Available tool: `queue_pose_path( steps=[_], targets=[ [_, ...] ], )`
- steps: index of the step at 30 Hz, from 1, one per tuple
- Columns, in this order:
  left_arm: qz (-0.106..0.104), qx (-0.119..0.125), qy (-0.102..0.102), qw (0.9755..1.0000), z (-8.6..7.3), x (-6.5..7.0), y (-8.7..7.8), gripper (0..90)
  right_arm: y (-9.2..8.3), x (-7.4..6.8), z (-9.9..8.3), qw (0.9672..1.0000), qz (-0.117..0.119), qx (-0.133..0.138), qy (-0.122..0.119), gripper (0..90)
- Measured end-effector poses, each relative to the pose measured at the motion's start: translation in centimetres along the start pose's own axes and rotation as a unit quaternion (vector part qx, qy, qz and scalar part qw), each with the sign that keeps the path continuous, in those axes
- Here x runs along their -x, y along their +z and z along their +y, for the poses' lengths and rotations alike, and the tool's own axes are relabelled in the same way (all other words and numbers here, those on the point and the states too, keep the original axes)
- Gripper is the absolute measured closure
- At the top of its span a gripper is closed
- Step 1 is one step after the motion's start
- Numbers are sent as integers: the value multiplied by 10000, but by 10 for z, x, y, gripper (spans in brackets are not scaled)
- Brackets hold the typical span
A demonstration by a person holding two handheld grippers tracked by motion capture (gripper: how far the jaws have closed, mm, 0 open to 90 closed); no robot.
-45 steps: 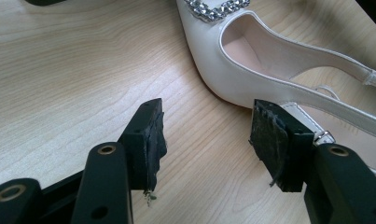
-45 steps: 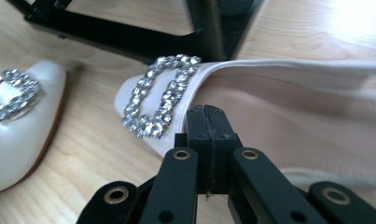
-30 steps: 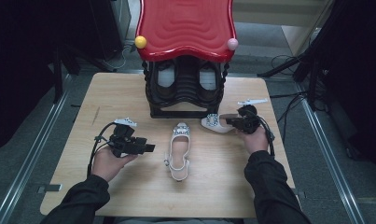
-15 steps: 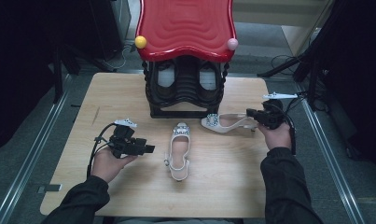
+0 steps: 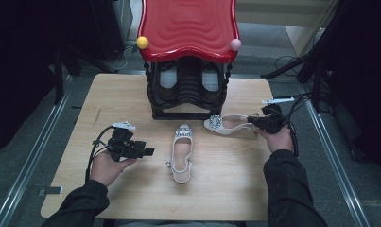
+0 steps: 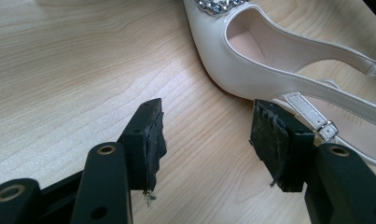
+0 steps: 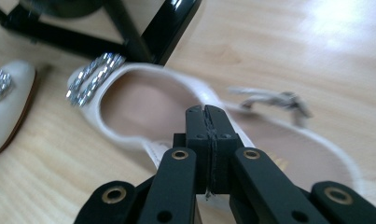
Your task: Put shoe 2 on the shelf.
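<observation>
The high view hangs above the person's side of the table [image 5: 131, 94], looking forward and down across its whole top to the red-topped rack [image 5: 188, 28] at the far edge. The left gripper view sits low and close over the wood, facing the near shoe [image 6: 251, 60]. The right gripper view, equally close, looks along the other shoe [image 7: 143, 107] towards the rack's black foot. Both shoes also lie in the high view.

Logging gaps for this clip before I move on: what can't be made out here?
- Right gripper, right gripper view: jaws shut over the white shoe; whether they pinch its edge or strap is hidden by the jaws.
- Rack, high view: the red top covers its shelves; contents too dark.
- Second shoe, left gripper view: toe and heel cut off by the edges.
</observation>
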State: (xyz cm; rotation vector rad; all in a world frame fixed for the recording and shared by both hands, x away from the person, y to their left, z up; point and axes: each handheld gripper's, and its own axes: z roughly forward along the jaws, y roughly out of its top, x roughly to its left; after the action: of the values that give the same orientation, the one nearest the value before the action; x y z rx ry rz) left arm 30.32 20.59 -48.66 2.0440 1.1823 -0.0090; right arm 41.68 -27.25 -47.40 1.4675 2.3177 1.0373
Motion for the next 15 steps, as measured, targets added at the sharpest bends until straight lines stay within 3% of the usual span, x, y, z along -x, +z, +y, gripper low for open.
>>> queue_pose_path(
  steps=[15],
  targets=[
    [-110, -22, 135, 9998, 9, 3, 7, 446, 1, -19, -15, 9988, 401, -185, 203, 900]
  ],
)
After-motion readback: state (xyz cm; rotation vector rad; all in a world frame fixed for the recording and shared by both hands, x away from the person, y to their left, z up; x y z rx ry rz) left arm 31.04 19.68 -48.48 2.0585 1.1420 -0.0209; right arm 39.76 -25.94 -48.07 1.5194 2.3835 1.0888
